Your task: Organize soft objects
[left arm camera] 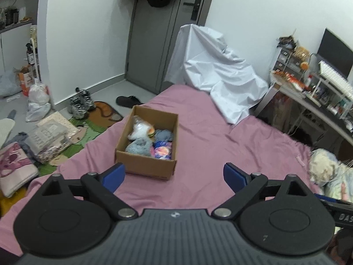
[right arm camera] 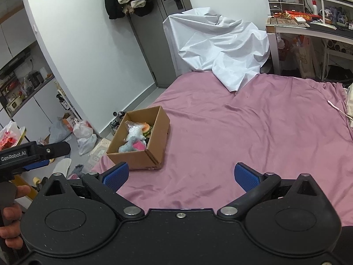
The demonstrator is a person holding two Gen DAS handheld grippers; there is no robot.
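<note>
Both tongs gape wide, empty; the box (left arm camera: pixel 146 145) of soft toys (left arm camera: pixel 152 141) lies at 11 o'clock of the left tongs (left arm camera: pixel 174 175), nearer than the right tongs (right arm camera: pixel 182 176); its long axis runs away.

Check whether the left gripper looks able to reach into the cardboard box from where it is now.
Probably yes. The left gripper is open and empty, with the cardboard box just ahead of it on the pink bedsheet. The box top is open, the soft toys lie exposed, and nothing sits between.
</note>
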